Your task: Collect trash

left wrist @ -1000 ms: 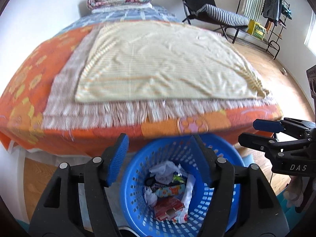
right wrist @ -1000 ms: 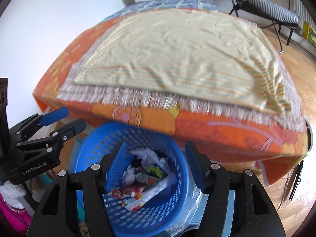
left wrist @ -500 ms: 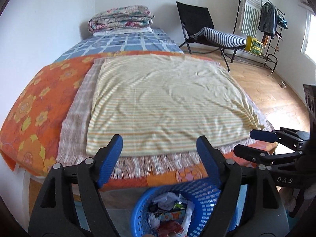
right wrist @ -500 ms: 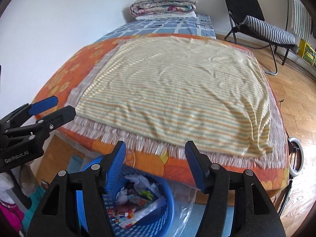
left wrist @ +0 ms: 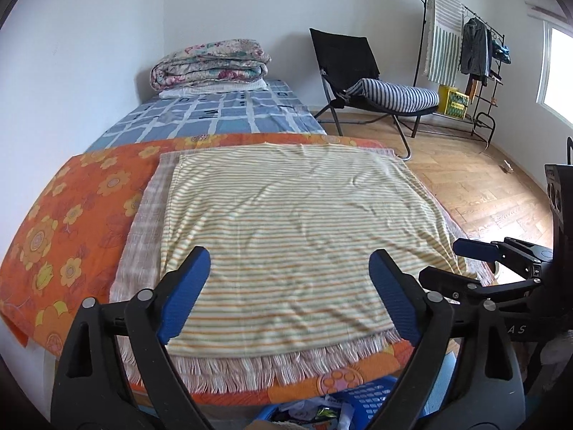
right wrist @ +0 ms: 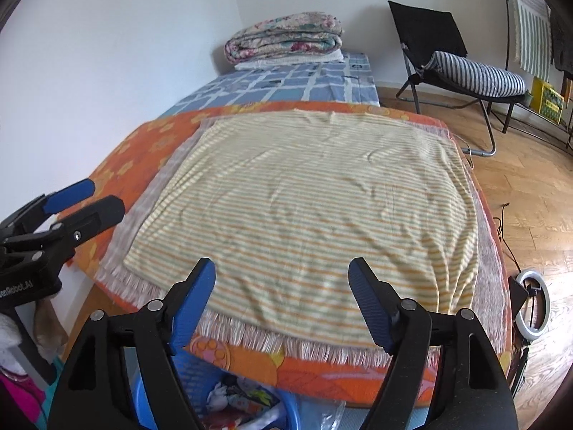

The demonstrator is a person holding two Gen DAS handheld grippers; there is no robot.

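A blue perforated basket [left wrist: 369, 399] holding crumpled wrappers and paper [left wrist: 318, 412] stands on the floor at the foot of the bed, only its far rim showing at the bottom of both views, basket [right wrist: 200, 387]. My left gripper [left wrist: 290, 276] hangs above the bed's near edge, its jaws opening wide with nothing between them. My right gripper [right wrist: 283, 279] hovers beside it, jaws also opening and empty. Each gripper shows in the other's view, the right gripper [left wrist: 462, 263] at the right, the left gripper [right wrist: 86, 199] at the left.
A bed with a yellow striped blanket [left wrist: 286, 222] over an orange flowered cover [left wrist: 64, 236] fills the middle. Folded quilts [left wrist: 211, 62] lie at its far end. A black folding chair [left wrist: 361, 82], a clothes rack [left wrist: 465, 50] and wooden floor [left wrist: 483, 186] are right. A ring light [right wrist: 533, 304] lies on the floor.
Both grippers have risen and tilted upward; the basket slid from the middle of the views to the bottom edge. Both sets of jaws have spread wider.
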